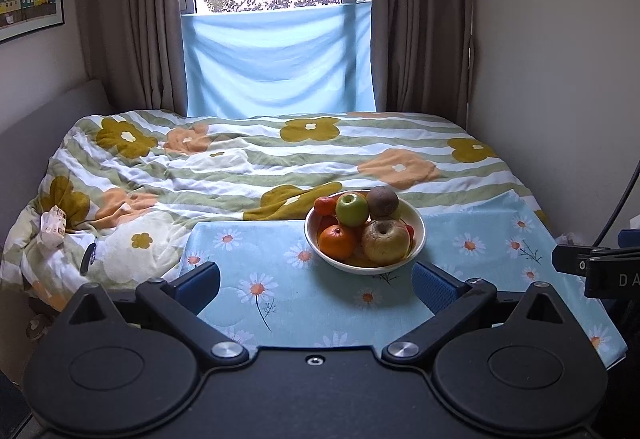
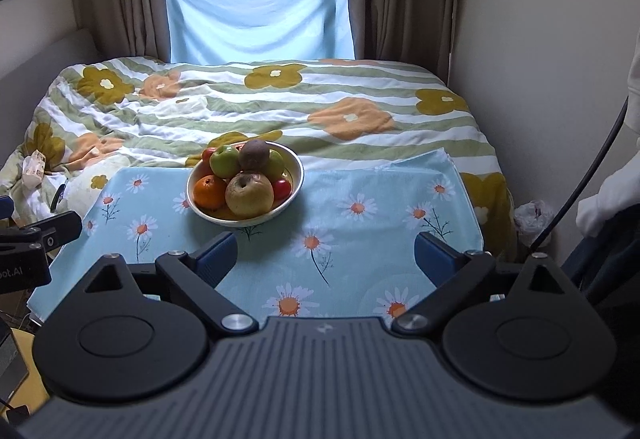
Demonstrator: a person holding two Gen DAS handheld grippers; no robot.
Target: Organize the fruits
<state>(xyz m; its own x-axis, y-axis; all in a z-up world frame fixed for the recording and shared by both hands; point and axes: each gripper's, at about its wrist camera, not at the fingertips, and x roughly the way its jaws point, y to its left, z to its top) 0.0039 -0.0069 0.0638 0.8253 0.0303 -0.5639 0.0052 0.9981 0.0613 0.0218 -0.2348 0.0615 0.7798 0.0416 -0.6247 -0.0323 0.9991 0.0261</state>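
A white bowl (image 1: 416, 243) (image 2: 294, 181) heaped with fruit stands on a blue daisy-print cloth (image 1: 280, 279) (image 2: 360, 239). In it lie a yellow-brown apple (image 1: 386, 242) (image 2: 249, 194), a green apple (image 1: 352, 209) (image 2: 224, 161), an orange (image 1: 337, 241) (image 2: 209, 191), a brown round fruit (image 1: 383, 201) (image 2: 253, 154) and small red fruits (image 2: 282, 189). My left gripper (image 1: 316, 281) stands open, short of the bowl, with nothing between its blue fingers. My right gripper (image 2: 326, 257) is open too, the bowl ahead and to its left.
The cloth covers a small table in front of a bed with a flowered quilt (image 1: 240, 159) (image 2: 320, 107). Curtains and a window are behind. A wall runs along the right. A person's white sleeve (image 2: 612, 195) and a cable (image 2: 592, 175) are at the right edge.
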